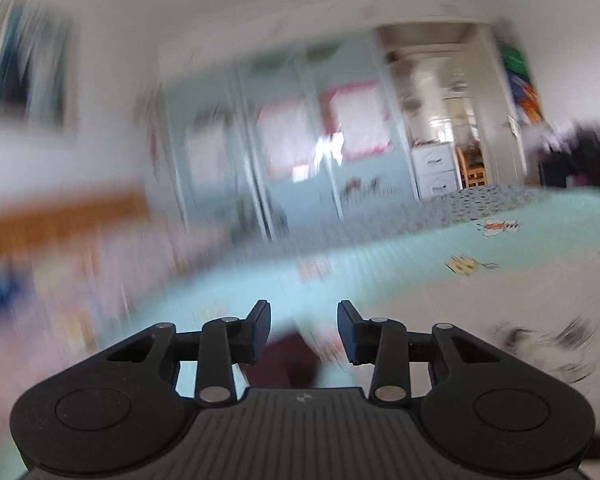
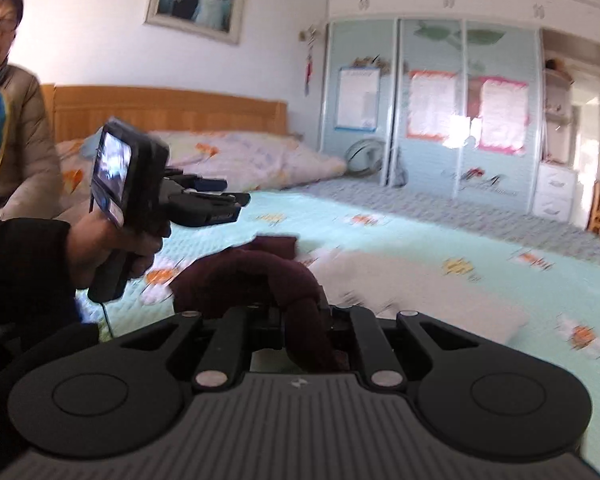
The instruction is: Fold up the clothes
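Maroon garment (image 2: 260, 276) pinched in right tongs (image 2: 304, 320), above bedspread (image 2: 380, 232).

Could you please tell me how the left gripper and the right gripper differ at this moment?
The left gripper stands open with nothing between its fingers; the right gripper is shut on the dark red garment. The left gripper's view is blurred; the right gripper's is fairly sharp. Both are black and hover over the green bedspread.
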